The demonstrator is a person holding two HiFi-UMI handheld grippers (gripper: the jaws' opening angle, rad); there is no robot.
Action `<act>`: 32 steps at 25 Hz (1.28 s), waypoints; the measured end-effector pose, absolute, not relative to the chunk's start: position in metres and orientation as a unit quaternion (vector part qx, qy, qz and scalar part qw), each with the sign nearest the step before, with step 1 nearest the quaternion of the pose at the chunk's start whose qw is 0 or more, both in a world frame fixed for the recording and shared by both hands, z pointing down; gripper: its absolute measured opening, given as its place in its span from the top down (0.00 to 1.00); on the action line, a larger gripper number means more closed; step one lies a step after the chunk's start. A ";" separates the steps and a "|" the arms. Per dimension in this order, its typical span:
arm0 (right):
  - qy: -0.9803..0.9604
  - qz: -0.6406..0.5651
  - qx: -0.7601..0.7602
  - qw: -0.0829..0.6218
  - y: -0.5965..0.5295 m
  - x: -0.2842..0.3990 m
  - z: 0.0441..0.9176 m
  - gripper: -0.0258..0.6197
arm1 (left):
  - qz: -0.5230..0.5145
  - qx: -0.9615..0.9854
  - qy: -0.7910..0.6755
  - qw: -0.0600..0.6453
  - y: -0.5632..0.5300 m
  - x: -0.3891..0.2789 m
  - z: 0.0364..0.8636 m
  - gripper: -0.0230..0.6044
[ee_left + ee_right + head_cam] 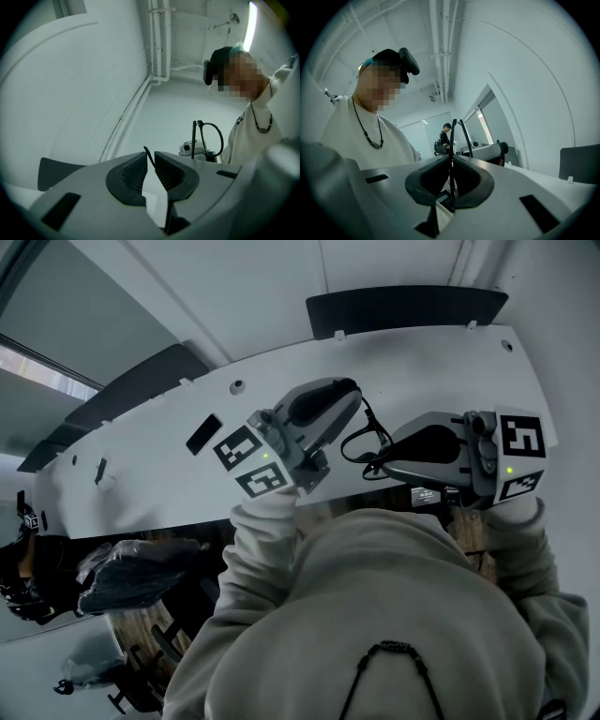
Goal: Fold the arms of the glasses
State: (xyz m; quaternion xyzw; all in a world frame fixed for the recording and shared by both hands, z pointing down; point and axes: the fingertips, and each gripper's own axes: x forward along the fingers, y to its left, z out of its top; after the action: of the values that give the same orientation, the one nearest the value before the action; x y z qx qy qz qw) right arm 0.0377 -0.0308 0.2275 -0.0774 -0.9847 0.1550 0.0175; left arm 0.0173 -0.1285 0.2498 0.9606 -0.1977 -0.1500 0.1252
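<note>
Long white desk (141, 427), white walls (70, 84), pipes (440, 47) overhead. Right fingers (431, 180) clamp the glasses (462, 136); left fingers (133, 176) are closing around a black arm tip (149, 157).

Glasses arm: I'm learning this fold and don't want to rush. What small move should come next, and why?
The left tool is closing its jaws around the arm tip, but they don't look tight yet; the right tool is shut on the frame. So probably finish that squeeze before swinging the arm inward.

Cool even light, glaring ceiling strip (251, 23), dark fisheye edges
</note>
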 end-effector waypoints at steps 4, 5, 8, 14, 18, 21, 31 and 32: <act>-0.981 0.174 -0.075 0.030 -0.036 0.039 0.234 0.90 | -0.158 0.961 -0.189 0.128 -0.128 0.020 0.250 0.89; -0.980 0.183 -0.074 0.034 -0.039 0.040 0.237 0.90 | -0.157 0.961 -0.187 0.126 -0.128 0.021 0.249 0.89; -0.976 0.202 -0.070 0.041 -0.043 0.043 0.243 0.90 | -0.159 0.964 -0.175 0.119 -0.123 0.025 0.247 0.90; -0.972 0.222 -0.064 0.053 -0.052 0.047 0.251 0.90 | -0.181 0.965 -0.147 0.117 -0.117 0.029 0.240 0.93; -0.968 0.238 -0.070 0.044 -0.054 0.050 0.252 0.90 | -0.189 0.965 -0.136 0.117 -0.113 0.031 0.236 0.93; -0.967 0.242 -0.072 0.044 -0.057 0.050 0.251 0.90 | -0.193 0.966 -0.131 0.113 -0.112 0.032 0.232 0.93; -0.965 0.247 -0.078 0.042 -0.059 0.050 0.252 0.90 | -0.218 0.963 -0.101 0.124 -0.104 0.031 0.224 0.93; -0.965 0.247 -0.080 0.041 -0.059 0.050 0.251 0.90 | -0.223 0.962 -0.094 0.129 -0.104 0.030 0.224 0.93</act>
State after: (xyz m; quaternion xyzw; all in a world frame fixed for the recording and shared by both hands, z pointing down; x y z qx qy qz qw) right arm 0.0500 -0.0589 0.2513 -0.0804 -0.9648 0.2470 0.0413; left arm 0.0305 -0.1036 0.2235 0.9616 -0.0940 -0.2234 0.1289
